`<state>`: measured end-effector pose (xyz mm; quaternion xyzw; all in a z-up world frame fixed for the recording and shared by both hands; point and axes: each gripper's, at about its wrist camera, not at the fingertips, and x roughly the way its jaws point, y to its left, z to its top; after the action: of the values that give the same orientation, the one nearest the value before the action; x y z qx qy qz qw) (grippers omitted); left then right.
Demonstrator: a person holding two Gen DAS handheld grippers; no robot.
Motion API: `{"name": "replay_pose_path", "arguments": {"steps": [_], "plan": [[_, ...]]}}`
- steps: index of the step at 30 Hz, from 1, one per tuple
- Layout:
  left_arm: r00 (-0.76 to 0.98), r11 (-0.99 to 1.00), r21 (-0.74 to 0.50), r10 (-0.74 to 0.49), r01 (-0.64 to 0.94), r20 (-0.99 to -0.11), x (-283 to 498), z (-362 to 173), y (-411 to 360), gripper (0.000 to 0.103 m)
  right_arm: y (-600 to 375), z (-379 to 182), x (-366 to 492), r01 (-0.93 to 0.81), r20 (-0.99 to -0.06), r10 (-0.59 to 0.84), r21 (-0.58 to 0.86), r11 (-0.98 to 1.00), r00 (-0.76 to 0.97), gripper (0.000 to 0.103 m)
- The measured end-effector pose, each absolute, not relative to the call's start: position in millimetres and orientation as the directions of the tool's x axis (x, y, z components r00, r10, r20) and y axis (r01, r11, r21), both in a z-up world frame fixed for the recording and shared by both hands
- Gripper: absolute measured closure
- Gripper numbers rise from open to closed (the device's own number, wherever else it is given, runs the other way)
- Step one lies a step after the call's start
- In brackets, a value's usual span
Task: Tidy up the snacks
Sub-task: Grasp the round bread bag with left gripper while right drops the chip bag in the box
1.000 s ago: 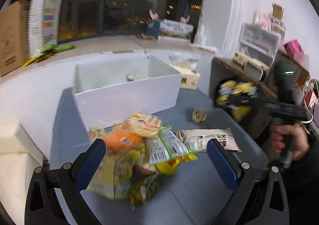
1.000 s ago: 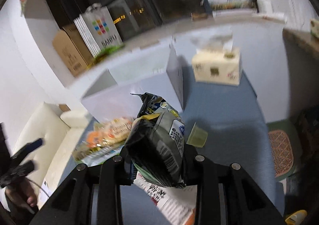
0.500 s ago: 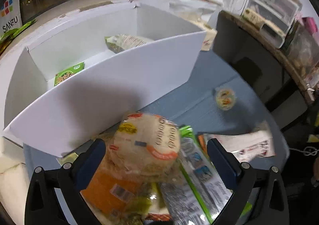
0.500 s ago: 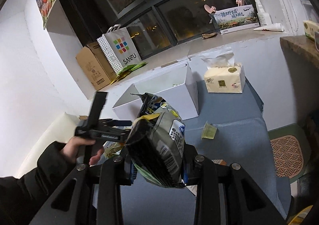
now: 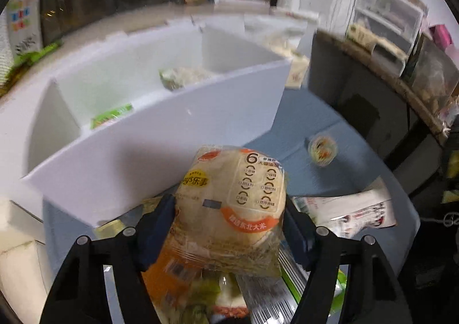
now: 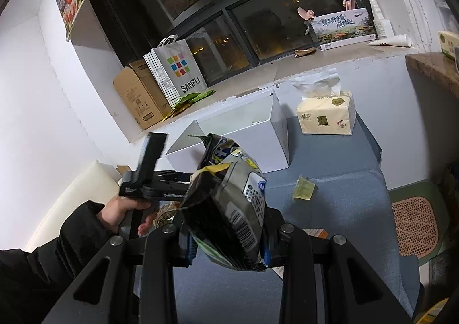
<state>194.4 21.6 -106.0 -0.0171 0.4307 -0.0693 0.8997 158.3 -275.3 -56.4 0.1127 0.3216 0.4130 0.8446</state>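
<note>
the round pale rice-cracker pack in crinkly clear film, centre of the left view, sits clenched in the left gripper. next, i judge, it goes into the white cardboard box above (already holding packets). the right gripper grasps a glossy dark foil bag.

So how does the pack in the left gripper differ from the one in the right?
The rice cracker pack is pale with orange trim and clear wrap; the dark snack bag is black and grey foil. The cracker pack looks round and stacked; the dark bag is crumpled. Both are clamped between closed fingers.
</note>
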Motion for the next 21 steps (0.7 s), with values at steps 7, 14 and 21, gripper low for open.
{"name": "replay_pose_path", "arguments": {"steps": [7,14,21], "plan": [[0.811,0.986,-0.159,-0.127,0.043,-0.572,107,-49,27,0.028,-259,-57,160,-0.640,-0.471,0.769,0.441,0.630,0.432,0.067],[0.894,0.974,-0.224,-0.093,-0.008,-0.439,74,-10,56,0.028,-215,-38,174,-0.700,-0.497,0.760,0.357,0.619,0.419,0.067],[0.895,0.960,-0.270,-0.054,-0.075,-0.443,145,13,108,0.028,-150,1,226,-0.727,-0.515,0.739,0.285,0.625,0.434,0.067]]}}
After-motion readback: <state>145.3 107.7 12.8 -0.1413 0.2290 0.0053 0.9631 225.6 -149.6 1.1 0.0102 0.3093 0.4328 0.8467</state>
